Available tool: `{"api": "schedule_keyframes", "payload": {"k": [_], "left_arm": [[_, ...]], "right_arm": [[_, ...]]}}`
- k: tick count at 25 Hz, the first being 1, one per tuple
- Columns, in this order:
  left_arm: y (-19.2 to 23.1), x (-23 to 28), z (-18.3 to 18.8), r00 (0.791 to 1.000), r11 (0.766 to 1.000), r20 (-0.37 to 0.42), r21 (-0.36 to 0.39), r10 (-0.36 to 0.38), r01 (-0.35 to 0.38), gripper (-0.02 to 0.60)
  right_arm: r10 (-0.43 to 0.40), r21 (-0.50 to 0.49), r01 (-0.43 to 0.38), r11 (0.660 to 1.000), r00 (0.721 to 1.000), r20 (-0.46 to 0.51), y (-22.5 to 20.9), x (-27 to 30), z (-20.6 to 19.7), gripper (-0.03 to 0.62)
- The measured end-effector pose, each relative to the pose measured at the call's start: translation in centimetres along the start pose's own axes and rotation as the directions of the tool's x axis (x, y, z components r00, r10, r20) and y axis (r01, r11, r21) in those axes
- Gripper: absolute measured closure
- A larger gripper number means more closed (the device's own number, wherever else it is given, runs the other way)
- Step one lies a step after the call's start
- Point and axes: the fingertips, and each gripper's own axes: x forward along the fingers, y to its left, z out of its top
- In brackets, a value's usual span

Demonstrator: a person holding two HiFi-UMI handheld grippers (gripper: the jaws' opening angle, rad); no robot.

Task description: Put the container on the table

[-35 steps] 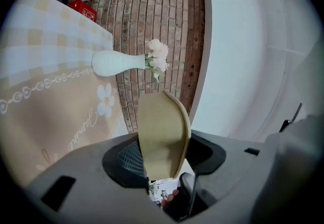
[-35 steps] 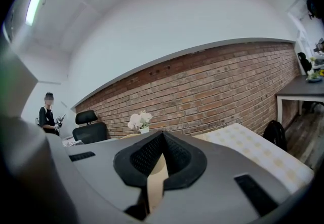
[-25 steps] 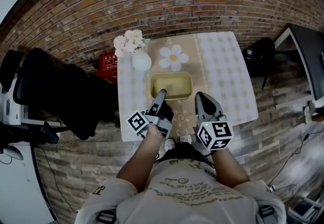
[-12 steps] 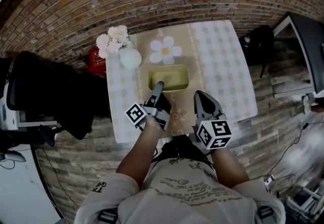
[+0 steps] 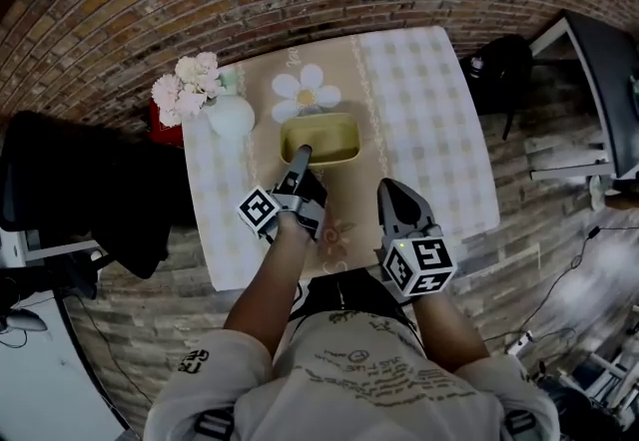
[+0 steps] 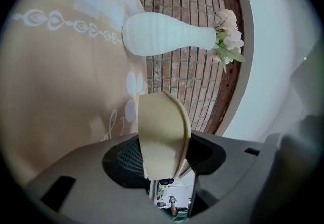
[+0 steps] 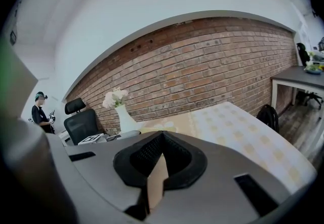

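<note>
The container (image 5: 320,138) is a shallow olive-yellow tub over the tan runner, just below the flower-shaped mat (image 5: 305,90). My left gripper (image 5: 303,157) is shut on its near rim. In the left gripper view the tub's beige wall (image 6: 161,132) stands pinched between the jaws, with the runner close beside it. I cannot tell whether the tub touches the cloth. My right gripper (image 5: 391,192) hangs over the table's near edge, to the right of the tub, shut on nothing. Its dark pads (image 7: 174,164) nearly meet.
The table (image 5: 429,130) has a checked cloth under the runner. A white vase (image 5: 230,116) of pale flowers stands at its far left, next to the tub. A black office chair (image 5: 70,190) is left of the table. A dark bag (image 5: 499,70) and a desk (image 5: 599,80) are to the right.
My left gripper has carried the tub down and away toward the table. My right gripper has sunk a little as well, still shut.
</note>
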Motion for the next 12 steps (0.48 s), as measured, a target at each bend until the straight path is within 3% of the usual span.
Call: {"api": "schedule_keyframes", "payload": {"k": [7, 12], "left_arm": [[2.6, 1.5, 0.3, 0.996, 0.995, -0.028, 0.059, 0.082, -0.081, 0.364], [2.5, 2.0, 0.3, 0.997, 0.996, -0.029, 0.066, 0.069, -0.067, 0.364]], "right_arm": [[0.006, 0.013, -0.006, 1.000, 1.000, -0.030, -0.7, 1.3, -1.0, 0.592], [0.027, 0.025, -0.026, 0.999, 0.999, -0.039, -0.3, 2.1, -1.3, 0.592]]}}
